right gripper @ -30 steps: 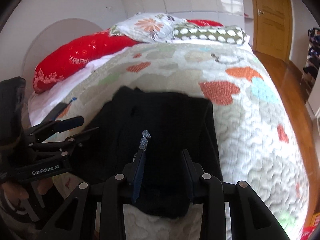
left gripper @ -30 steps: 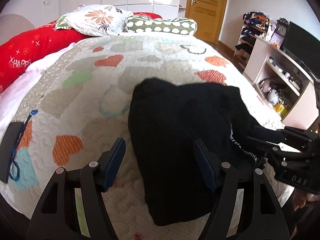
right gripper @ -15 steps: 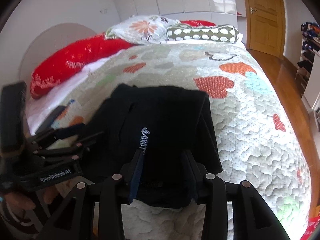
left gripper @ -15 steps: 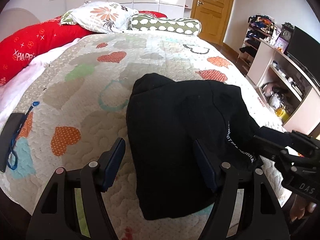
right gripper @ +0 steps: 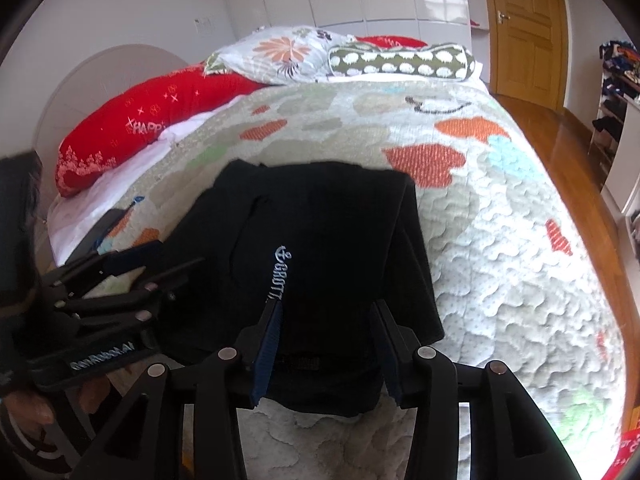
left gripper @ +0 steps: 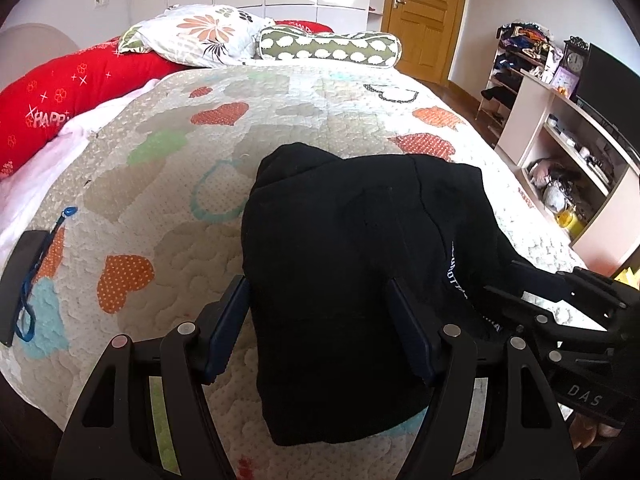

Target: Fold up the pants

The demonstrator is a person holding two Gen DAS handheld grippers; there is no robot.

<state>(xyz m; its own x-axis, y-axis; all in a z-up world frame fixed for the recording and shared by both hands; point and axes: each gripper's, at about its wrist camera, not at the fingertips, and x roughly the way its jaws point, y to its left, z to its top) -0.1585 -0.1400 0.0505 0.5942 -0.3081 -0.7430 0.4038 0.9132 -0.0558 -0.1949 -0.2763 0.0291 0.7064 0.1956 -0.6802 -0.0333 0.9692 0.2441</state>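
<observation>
Quilted bed [left gripper: 168,184], folded black pants [left gripper: 344,264]

pants [right gripper: 320,240] lettering: partly hidden | left gripper [right gripper: 132,268]: blurred

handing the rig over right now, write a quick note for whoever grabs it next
Left hand-held gripper: open, holding nothing, over the near left part of the pants.
Right hand-held gripper: open, holding nothing, at the near edge of the pants.
Pants: black, lying in a compact folded bundle on the heart-print quilt near the foot of the bed, white lettering on top.
Done: the pants look folded down to a small stack and released.
Left: probably just tidy the uneven far corner and edges, if wanted.
</observation>
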